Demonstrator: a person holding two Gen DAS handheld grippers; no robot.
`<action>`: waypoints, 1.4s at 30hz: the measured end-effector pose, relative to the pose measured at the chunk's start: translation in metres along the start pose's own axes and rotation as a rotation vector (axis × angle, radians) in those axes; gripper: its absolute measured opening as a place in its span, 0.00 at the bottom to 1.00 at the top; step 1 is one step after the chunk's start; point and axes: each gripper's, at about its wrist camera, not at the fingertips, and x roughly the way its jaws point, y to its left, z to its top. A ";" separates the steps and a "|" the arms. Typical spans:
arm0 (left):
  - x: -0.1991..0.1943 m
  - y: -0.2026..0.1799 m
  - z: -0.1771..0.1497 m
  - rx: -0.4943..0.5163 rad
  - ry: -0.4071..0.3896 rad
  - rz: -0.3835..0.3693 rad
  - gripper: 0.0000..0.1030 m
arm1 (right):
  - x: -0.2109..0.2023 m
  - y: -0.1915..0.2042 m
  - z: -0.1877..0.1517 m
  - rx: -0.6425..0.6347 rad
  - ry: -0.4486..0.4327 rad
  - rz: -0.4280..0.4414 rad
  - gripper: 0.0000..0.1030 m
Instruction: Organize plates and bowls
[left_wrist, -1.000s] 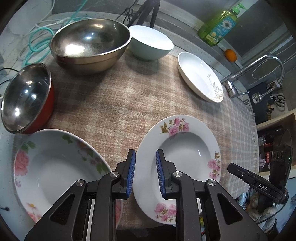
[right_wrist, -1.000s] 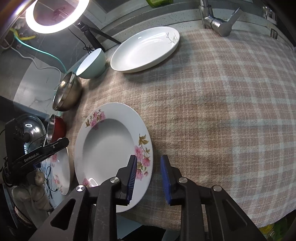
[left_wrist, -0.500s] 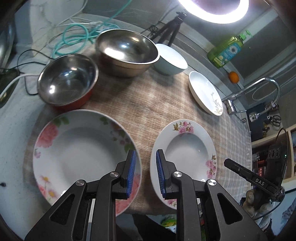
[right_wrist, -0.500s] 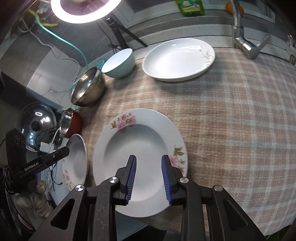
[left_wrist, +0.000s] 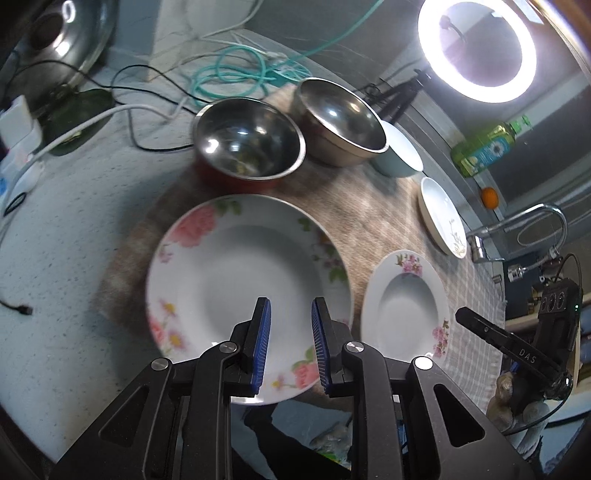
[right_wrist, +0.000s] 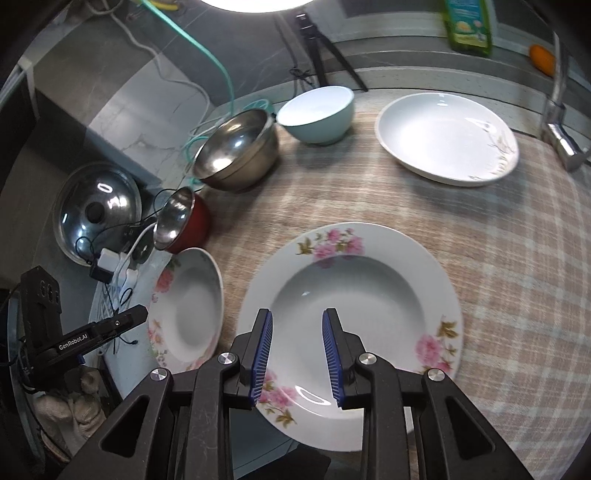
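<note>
Both grippers hovered with fingers apart and empty: the left gripper (left_wrist: 290, 345) above the large floral plate (left_wrist: 240, 280), the right gripper (right_wrist: 297, 354) above the smaller floral plate (right_wrist: 354, 306) (both plates lay side by side on the checked cloth (right_wrist: 517, 258)).

Counter under a ring light

I see a lit ring light (left_wrist: 476, 48) on a tripod (right_wrist: 317, 51) by the grey wall (right_wrist: 92, 70); a plaid cloth (right_wrist: 509, 236) covers the speckled counter (left_wrist: 62, 229), with a faucet (left_wrist: 517, 229), cables (left_wrist: 236, 70) and soap bottle (left_wrist: 484, 151) behind.
</note>
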 end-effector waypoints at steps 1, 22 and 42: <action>-0.002 0.006 -0.001 -0.014 -0.007 0.005 0.20 | 0.003 0.005 0.001 -0.012 0.005 0.005 0.25; -0.019 0.088 -0.014 -0.120 -0.036 0.104 0.24 | 0.075 0.076 0.016 -0.161 0.112 0.019 0.25; 0.007 0.093 -0.009 -0.116 0.024 0.089 0.24 | 0.123 0.082 0.025 -0.173 0.194 -0.016 0.25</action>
